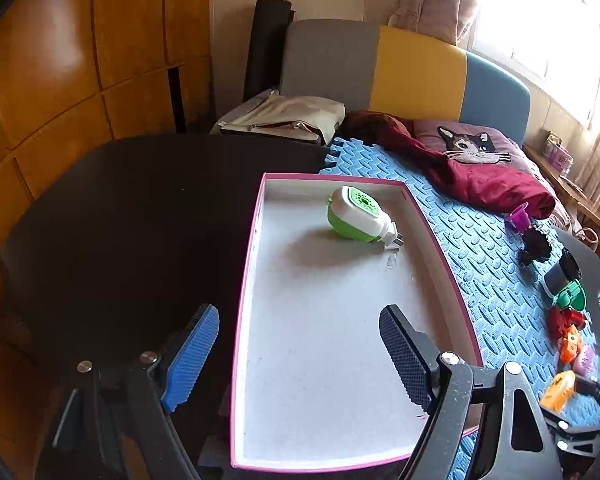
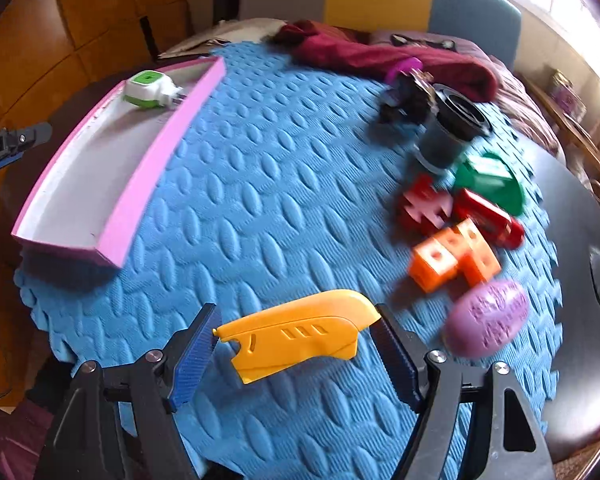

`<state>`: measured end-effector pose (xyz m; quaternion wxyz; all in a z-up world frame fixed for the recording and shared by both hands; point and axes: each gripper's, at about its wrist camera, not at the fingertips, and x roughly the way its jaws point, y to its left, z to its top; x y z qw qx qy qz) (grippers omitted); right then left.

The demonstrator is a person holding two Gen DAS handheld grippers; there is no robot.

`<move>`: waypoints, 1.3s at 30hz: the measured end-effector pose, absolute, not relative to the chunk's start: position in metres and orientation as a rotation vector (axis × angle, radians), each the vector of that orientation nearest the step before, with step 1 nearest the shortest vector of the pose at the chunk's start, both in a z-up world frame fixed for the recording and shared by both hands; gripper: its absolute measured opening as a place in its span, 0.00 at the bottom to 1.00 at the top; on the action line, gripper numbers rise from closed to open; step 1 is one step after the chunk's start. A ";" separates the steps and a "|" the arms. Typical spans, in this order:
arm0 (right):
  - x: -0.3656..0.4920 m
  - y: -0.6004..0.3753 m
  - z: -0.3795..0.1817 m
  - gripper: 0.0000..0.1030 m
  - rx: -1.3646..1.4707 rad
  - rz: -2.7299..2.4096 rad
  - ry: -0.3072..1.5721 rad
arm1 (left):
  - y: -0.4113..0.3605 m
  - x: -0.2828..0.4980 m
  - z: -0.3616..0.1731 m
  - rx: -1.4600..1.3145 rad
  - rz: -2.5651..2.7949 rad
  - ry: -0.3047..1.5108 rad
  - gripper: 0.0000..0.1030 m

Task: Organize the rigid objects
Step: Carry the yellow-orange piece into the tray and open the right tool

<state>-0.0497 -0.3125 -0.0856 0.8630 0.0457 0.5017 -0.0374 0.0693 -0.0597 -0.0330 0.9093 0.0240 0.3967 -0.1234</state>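
The fingers of the right gripper [image 2: 296, 344] are pinching a yellow plastic cutter [image 2: 300, 330] by its two ends, above the blue foam mat [image 2: 268, 184] that is covering the dark bench [image 1: 120, 220]. The left gripper [image 1: 300, 360] is hovering with fingers spread wide over the pink-rimmed tray [image 1: 248, 280], which is sitting at the mat's left side and holding a green-and-white plug-in device [image 1: 354, 216] near its far end. To the right, on the mat, are lying a dark cup [image 2: 448, 132], a green piece [image 2: 496, 184], red pieces [image 2: 460, 212], orange linked cubes [image 2: 456, 256] and a purple oval [image 2: 488, 318], clustered close together.
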 end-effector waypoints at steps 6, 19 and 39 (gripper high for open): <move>-0.027 -0.294 -0.071 0.75 0.082 -0.019 1.013 | -0.053 0.068 -0.032 0.043 -0.243 0.819 0.81; 0.041 -0.233 -0.039 0.75 0.007 0.158 0.922 | -0.028 0.071 -0.029 -0.014 -0.199 0.814 0.83; 0.163 -0.192 -0.088 0.76 -0.104 0.157 1.031 | 0.000 0.075 -0.031 -0.047 -0.142 0.815 0.83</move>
